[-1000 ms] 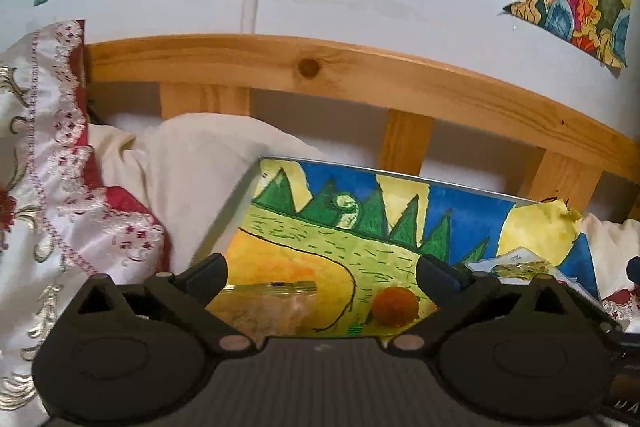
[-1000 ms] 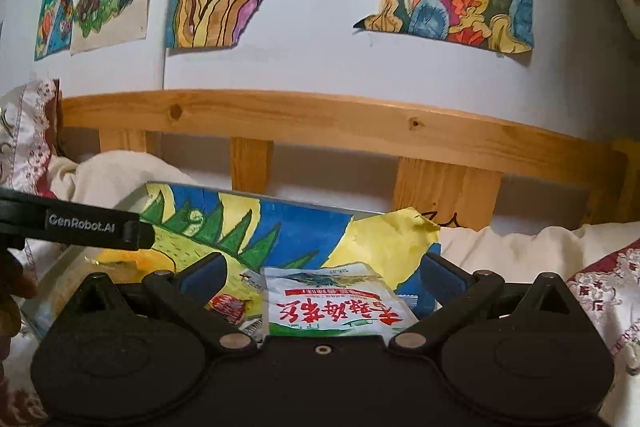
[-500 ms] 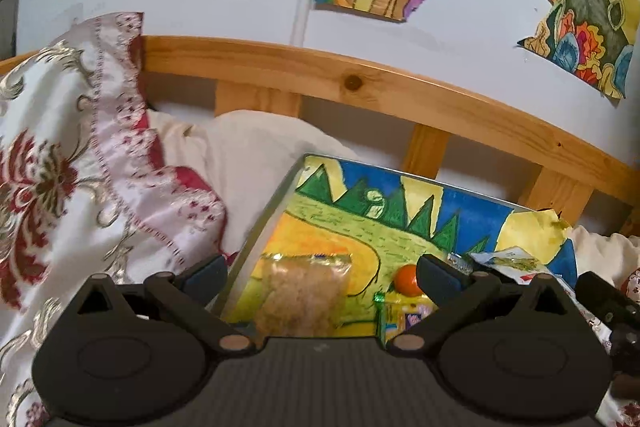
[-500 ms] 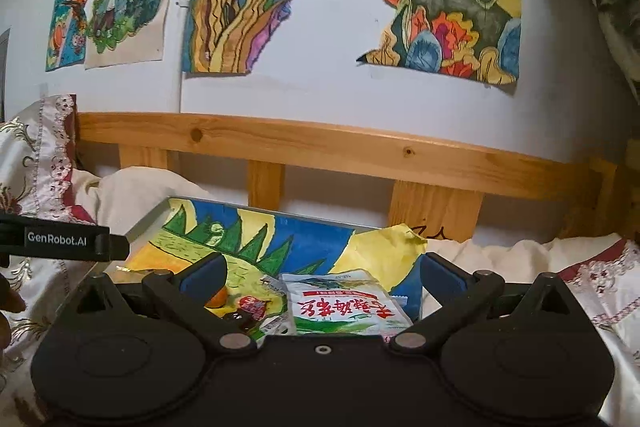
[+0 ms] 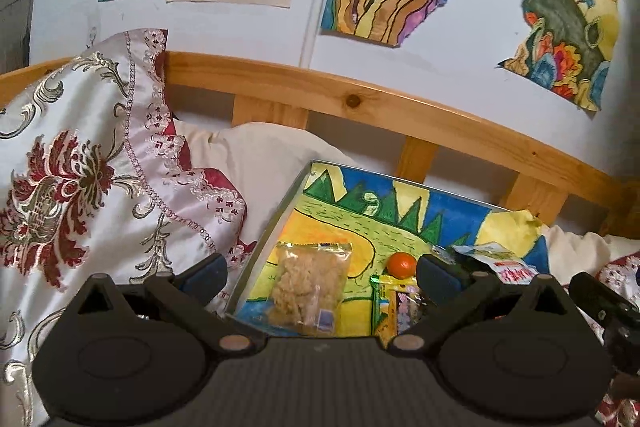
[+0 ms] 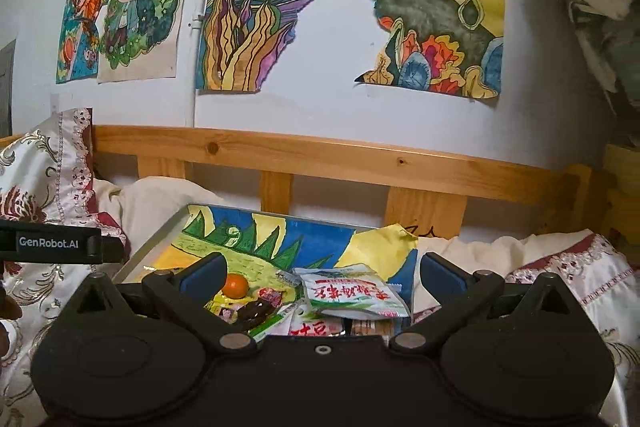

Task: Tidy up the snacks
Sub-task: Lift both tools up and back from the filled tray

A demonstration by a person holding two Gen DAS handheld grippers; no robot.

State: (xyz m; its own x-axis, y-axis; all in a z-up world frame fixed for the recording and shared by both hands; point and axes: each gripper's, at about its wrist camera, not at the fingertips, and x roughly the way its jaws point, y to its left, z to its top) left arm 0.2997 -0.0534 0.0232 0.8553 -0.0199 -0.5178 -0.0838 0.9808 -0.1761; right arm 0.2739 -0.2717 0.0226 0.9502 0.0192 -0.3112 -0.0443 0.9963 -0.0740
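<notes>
A tray point(image 5: 276, 219) lined with a colourful drawing lies on the bed and holds the snacks. In the left wrist view a clear bag of pale crumbly snack point(image 5: 308, 283) lies at its near left, a small orange point(image 5: 402, 264) in the middle, and colourful packets point(image 5: 394, 303) beside it. My left gripper point(image 5: 318, 273) is open and empty, above the near edge of the tray. In the right wrist view a white and green packet with red writing point(image 6: 352, 293) tops a pile, with the orange point(image 6: 235, 285) to its left. My right gripper point(image 6: 320, 273) is open and empty over that pile.
A wooden headboard point(image 5: 400, 115) runs behind the tray point(image 6: 160, 239). A patterned satin pillow point(image 5: 80, 167) stands at the left and cream bedding point(image 6: 500, 251) lies at the right. Drawings hang on the wall point(image 6: 328, 99). The left gripper's body point(image 6: 56, 243) shows at the right wrist view's left edge.
Both grippers have pulled back and up from the tray, so more of the wall and pillow shows. The clear snack bag and packets have come into the left wrist view.
</notes>
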